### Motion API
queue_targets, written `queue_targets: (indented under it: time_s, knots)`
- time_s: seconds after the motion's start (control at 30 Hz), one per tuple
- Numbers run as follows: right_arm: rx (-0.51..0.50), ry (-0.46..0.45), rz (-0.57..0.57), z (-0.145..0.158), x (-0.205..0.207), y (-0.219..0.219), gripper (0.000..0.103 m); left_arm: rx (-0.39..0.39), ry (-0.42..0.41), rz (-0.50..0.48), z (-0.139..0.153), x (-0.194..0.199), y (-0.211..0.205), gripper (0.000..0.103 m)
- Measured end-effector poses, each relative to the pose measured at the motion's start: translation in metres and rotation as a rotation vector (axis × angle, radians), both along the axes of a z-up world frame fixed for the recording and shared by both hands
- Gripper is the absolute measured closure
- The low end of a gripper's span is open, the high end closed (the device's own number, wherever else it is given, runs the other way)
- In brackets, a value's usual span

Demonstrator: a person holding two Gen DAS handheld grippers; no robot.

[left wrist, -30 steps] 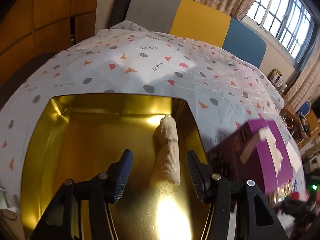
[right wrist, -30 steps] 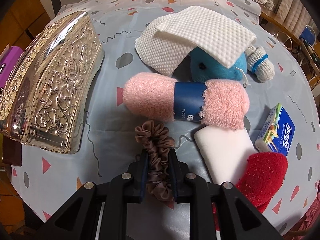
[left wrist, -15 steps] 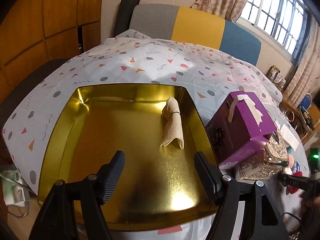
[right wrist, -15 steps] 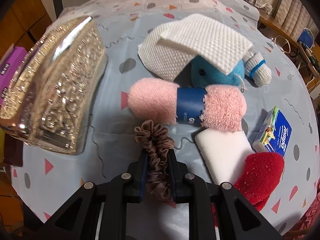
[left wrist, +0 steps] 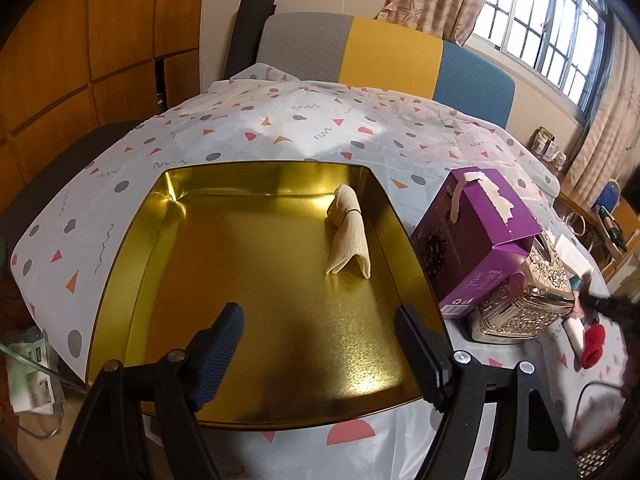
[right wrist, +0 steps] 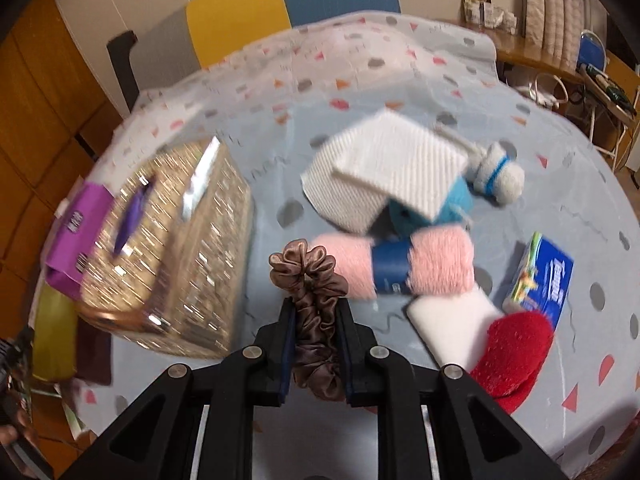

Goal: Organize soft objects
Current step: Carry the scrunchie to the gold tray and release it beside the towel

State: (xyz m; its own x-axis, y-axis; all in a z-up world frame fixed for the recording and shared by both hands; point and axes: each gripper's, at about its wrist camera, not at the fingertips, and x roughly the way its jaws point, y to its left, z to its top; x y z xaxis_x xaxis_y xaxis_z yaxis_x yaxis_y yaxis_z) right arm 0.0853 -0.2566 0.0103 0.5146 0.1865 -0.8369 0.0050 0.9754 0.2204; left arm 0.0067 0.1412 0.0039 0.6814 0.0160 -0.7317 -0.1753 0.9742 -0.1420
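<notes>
My right gripper [right wrist: 315, 312] is shut on a brown satin scrunchie [right wrist: 310, 276] and holds it lifted above the table. Beyond it lie a pink rolled towel [right wrist: 400, 266] with a blue band, a white foam block [right wrist: 454, 324], a red cloth [right wrist: 516, 350], white textured cloths [right wrist: 384, 172] over a blue plush [right wrist: 456, 200], and a white sock roll [right wrist: 500, 172]. My left gripper [left wrist: 320, 320] is open and empty over the near edge of a gold tray [left wrist: 240, 280]. A cream folded sock [left wrist: 348, 232] lies at the tray's right side.
A purple box [left wrist: 476, 236] and an ornate silver tissue box [left wrist: 524, 300] stand right of the tray; both also show in the right wrist view, the silver box [right wrist: 176, 248] at left. A blue tissue pack [right wrist: 540, 276] lies at right. A chair [left wrist: 360, 52] stands behind the table.
My left gripper has pulled back and up from the cream sock, left lying in the tray. My right gripper has lifted the scrunchie off the table and tilted upward.
</notes>
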Motion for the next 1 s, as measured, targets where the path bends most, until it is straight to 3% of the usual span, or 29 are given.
queue_targets:
  time_s: [0.2,0.3,0.57,0.77,1.0]
  knots:
    - [0.038,-0.123,0.089,0.051,0.006,0.038,0.085,-0.006,0.004,0.021,-0.003,-0.003,0.006,0.024]
    - [0.043,-0.188,0.185,0.08,0.007,0.076,0.085,-0.006,0.002,0.032,-0.003,-0.004,0.009,0.022]
    - [0.089,-0.239,0.437,0.11,-0.008,0.174,0.085,-0.014,0.004,0.081,-0.006,-0.008,0.028,0.021]
    - [0.097,-0.193,0.649,0.092,-0.032,0.26,0.085,0.002,0.0,0.174,-0.007,-0.016,0.058,0.02]
    - [0.004,-0.041,0.673,0.023,-0.018,0.312,0.08,-0.01,0.019,0.235,-0.014,-0.023,0.082,0.019]
